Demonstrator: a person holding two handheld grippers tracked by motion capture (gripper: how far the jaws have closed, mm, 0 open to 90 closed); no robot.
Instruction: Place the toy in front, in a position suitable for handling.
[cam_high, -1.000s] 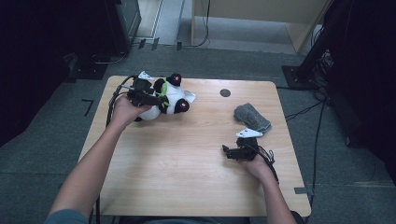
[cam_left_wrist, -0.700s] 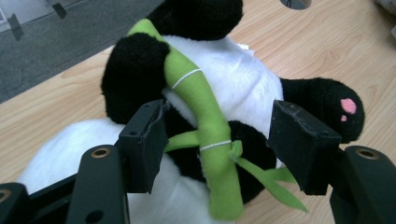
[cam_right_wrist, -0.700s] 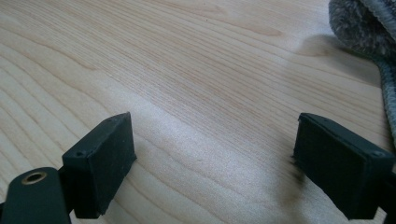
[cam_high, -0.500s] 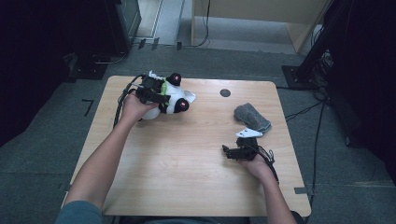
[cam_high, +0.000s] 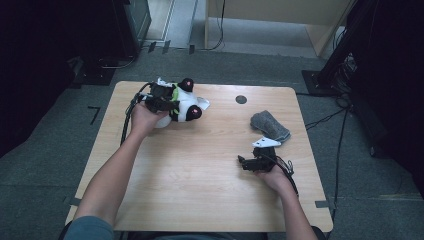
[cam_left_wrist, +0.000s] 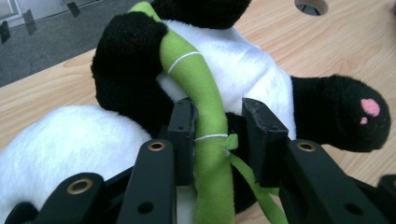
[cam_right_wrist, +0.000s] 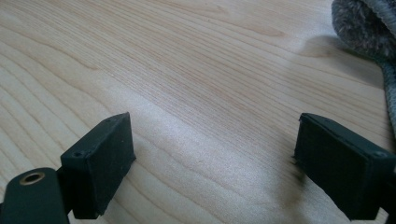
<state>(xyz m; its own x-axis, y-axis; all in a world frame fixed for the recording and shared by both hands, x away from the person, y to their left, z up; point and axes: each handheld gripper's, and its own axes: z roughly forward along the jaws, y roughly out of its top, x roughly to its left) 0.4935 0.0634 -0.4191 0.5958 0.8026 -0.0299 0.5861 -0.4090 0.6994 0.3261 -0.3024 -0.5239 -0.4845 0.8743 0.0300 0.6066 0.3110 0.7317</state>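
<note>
— What is seen at the left of the desk (cam_high: 200, 190)?

— A plush panda (cam_high: 181, 102) is found near the far left corner, lying on its side on the wood. The left tool (cam_high: 161, 97) is laid over it, held by the person's left hand (cam_high: 142, 117).

— And how are the jaws set?

— In the left gripper view, they are closed against a green plush stalk (cam_left_wrist: 205, 116) that runs across the panda's chest — the stalk is pinched between the two black pads (cam_left_wrist: 183, 128). A thin green ribbon (cam_left_wrist: 252, 179) is tied to the stalk just beside the right-hand pad. A black paw with a pink spot (cam_left_wrist: 348, 114) is seen off to the right, resting on the wood.

— What is found further right?

— A round cable hole (cam_high: 241, 99) is cut into the desk near the far edge, past the panda. Beyond that a grey folded cloth (cam_high: 270, 126) is laid on the right half, well apart from the panda.

— And the other tool?

— The right tool (cam_high: 248, 162) is held low at the near right, just this side of the cloth. In the right gripper view its jaws are spread wide over bare wood, nothing held between them — the cloth's edge (cam_right_wrist: 369, 28) is seen at the upper right corner.
</note>
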